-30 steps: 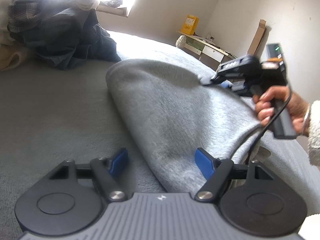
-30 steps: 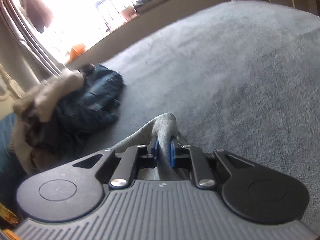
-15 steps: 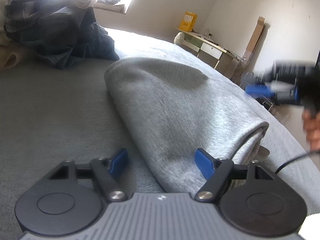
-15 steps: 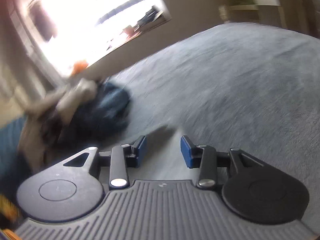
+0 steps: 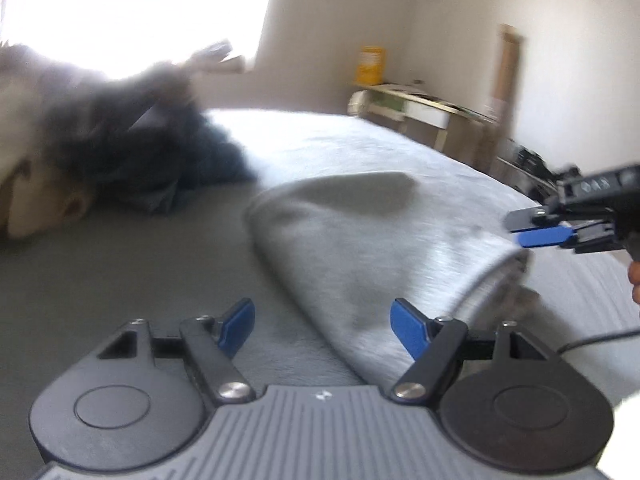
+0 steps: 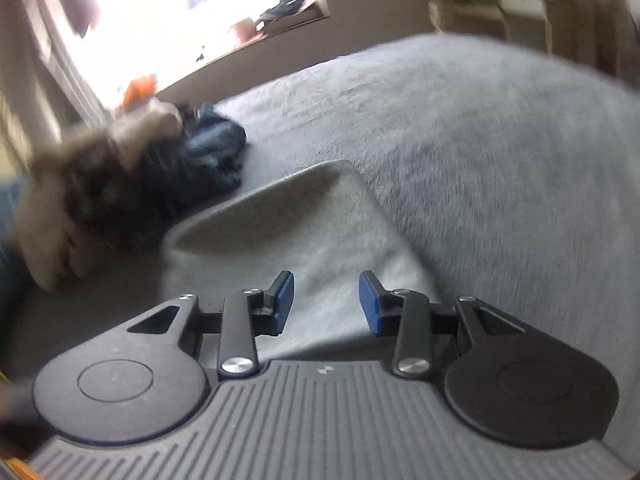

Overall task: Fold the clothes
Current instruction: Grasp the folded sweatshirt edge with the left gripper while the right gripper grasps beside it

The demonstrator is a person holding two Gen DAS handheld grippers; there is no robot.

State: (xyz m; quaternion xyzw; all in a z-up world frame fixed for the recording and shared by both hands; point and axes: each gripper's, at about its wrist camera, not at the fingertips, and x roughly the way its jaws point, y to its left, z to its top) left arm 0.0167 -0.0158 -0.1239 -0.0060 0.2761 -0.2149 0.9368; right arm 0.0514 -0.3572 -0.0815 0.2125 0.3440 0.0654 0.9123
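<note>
Bedroom, pale walls, bright window [image 5: 132, 12] at 11 o'clock in the left wrist view; grey-blanketed bed [image 5: 100, 280] fills the lower frames. Heap of unfolded dark and beige clothes [image 5: 100, 152] at 10 o'clock, blurred. Folded grey garment [image 5: 360, 248] lies flat mid-bed, just ahead of both tools, apart from the heap. Left gripper [image 5: 322, 326]: jaws wide apart, nothing between the pads, garment edge below them. Right gripper [image 6: 326, 300]: jaws parted, not gripping, hanging over the garment's near end [image 6: 304, 232]. In the left view it [image 5: 540, 236] enters at 3 o'clock, fingertips of a hand [image 5: 634, 280] showing. Desk [image 5: 424, 108] at 1 o'clock by the wall.
</note>
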